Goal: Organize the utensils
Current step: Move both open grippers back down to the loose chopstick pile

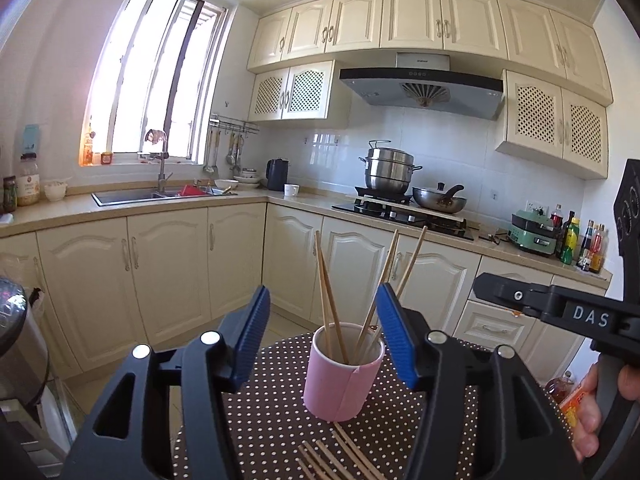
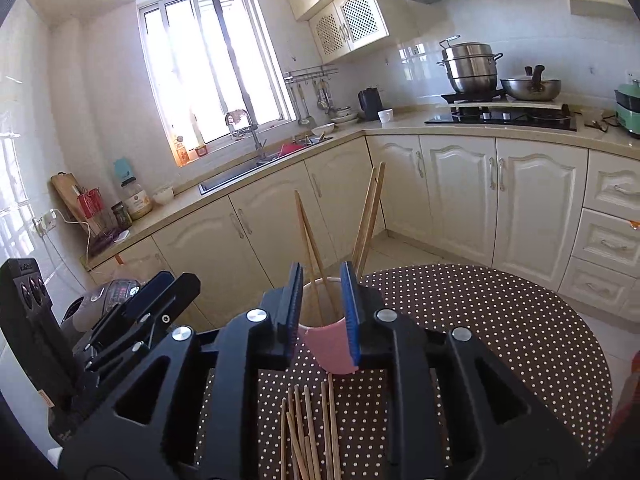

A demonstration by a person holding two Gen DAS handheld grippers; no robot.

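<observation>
A pink cup (image 1: 340,380) stands on the brown polka-dot table (image 1: 272,432) with several wooden chopsticks (image 1: 332,300) upright in it. More chopsticks (image 1: 340,456) lie loose on the table in front of the cup. My left gripper (image 1: 324,336) is open, its blue pads either side of the cup and above it, empty. In the right wrist view the cup (image 2: 330,344) sits behind my right gripper (image 2: 322,304), whose jaws are narrowly apart and hold nothing. Loose chopsticks (image 2: 308,432) lie below it. The right gripper's body (image 1: 560,312) shows at the right of the left wrist view.
The round table's edge (image 2: 580,340) curves at the right. A rice cooker (image 2: 108,300) stands to the left, a metal bin (image 1: 16,340) at far left. Kitchen cabinets, a sink (image 1: 160,194) and a stove with pots (image 1: 400,184) lie beyond.
</observation>
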